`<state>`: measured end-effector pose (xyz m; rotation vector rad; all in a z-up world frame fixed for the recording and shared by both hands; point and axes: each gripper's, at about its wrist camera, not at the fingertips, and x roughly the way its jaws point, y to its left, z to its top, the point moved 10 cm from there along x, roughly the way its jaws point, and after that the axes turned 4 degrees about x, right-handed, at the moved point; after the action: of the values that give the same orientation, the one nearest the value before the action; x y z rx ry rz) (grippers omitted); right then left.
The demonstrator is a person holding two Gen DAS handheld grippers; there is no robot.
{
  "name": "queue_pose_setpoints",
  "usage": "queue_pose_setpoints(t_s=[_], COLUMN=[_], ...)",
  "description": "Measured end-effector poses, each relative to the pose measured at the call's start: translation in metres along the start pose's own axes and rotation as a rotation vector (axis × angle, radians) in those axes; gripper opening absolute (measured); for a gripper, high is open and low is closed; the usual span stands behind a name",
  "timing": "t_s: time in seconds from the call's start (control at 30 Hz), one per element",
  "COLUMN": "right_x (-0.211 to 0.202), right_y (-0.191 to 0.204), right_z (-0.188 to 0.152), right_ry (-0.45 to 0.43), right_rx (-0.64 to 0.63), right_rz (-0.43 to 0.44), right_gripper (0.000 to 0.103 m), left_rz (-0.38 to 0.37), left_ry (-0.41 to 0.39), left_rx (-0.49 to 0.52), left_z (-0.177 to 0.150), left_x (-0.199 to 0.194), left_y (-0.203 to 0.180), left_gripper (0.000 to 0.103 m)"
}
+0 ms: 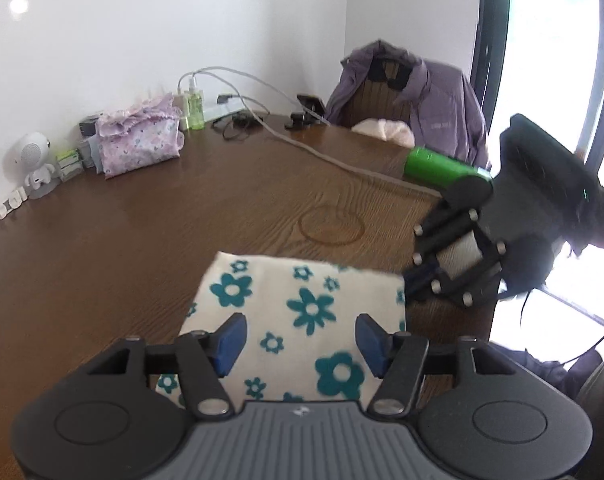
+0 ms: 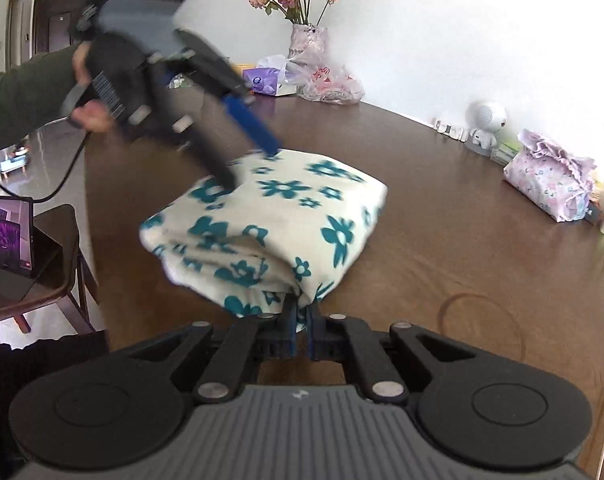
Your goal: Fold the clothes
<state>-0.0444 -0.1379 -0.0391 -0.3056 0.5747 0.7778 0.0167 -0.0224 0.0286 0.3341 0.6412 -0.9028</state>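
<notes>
1. Folded floral cloth (image 2: 270,220) lies mid-table (image 2: 442,208), long axis running near-left to far-right.
2. Right gripper (image 2: 301,320) is nearer, pinched shut on the cloth's near corner.
3. Left gripper (image 1: 298,344) has its jaws apart over the far-left edge, fingertips touching the top, gripping nothing.

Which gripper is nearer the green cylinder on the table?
Right. The right gripper sits just below the green cylinder in the left wrist view; the left gripper is farther, over the floral cloth.

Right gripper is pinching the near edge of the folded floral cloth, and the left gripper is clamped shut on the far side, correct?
Not quite. The left gripper is open, jaws spread over the folded floral cloth, as the left wrist view shows. The right gripper does pinch the near edge.
</notes>
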Motion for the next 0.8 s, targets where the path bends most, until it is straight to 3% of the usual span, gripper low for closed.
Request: queue_pose_setpoints(t_s=[0.07,0.1,0.13,0.2,0.27,0.3,0.33,0.4,0.43,0.6,0.67,0.7,0.73,0.8], right_x=[-0.01,-0.015,-0.019,-0.027,-0.021,-0.016,-0.009,-0.003,-0.002,-0.004,-0.012,-0.018,-0.023,-0.029], right_y=[0.015,0.018,0.019,0.021,0.021,0.021,0.022,0.028,0.032,0.047,0.046,0.044,0.04,0.031], right_z=[-0.005,-0.006,-0.007,-0.008,-0.005,-0.004,-0.003,-0.003,-0.004,-0.018,-0.02,-0.02,-0.016,-0.008], right_ry=[0.006,0.005,-0.012,-0.044,-0.041,-0.039,-0.038,-0.049,-0.051,-0.028,-0.02,-0.022,-0.037,-0.074], right_rx=[-0.014,-0.042,-0.055,-0.076,-0.059,-0.055,-0.075,-0.13,-0.16,-0.311,-0.261,-0.219,-0.176,-0.117], right_rz=[-0.032,-0.046,-0.053,-0.067,-0.079,-0.086,-0.101,-0.14,-0.161,-0.247,-0.21,-0.179,-0.166,-0.161], right_gripper=[0.007,0.016,0.033,0.044,0.044,0.038,0.02,0.017,0.009,0.005,0.006,0.011,0.028,0.047], left_rz=[0.006,0.008,0.009,0.01,0.009,0.008,0.015,0.03,0.031,0.028,0.029,0.026,0.022,-0.005], left_ry=[0.021,0.046,0.073,0.078,0.074,0.076,0.081,0.091,0.095,0.108,0.101,0.093,0.085,0.073], left_rx=[0.002,0.017,0.032,0.055,0.041,0.032,0.036,0.048,0.055,0.08,0.084,0.09,0.097,0.109], left_z=[0.004,0.002,0.0,-0.005,-0.006,-0.007,-0.008,-0.01,-0.01,-0.012,-0.011,-0.009,-0.006,-0.002], left_x=[0.011,0.018,0.026,0.031,0.031,0.031,0.031,0.033,0.034,0.036,0.034,0.032,0.029,0.025], left_y=[-0.002,-0.005,-0.009,-0.015,-0.013,-0.012,-0.011,-0.01,-0.01,-0.012,-0.012,-0.014,-0.016,-0.023], left_gripper=[0.058,0.058,0.057,0.056,0.056,0.057,0.058,0.058,0.059,0.062,0.062,0.061,0.057,0.056])
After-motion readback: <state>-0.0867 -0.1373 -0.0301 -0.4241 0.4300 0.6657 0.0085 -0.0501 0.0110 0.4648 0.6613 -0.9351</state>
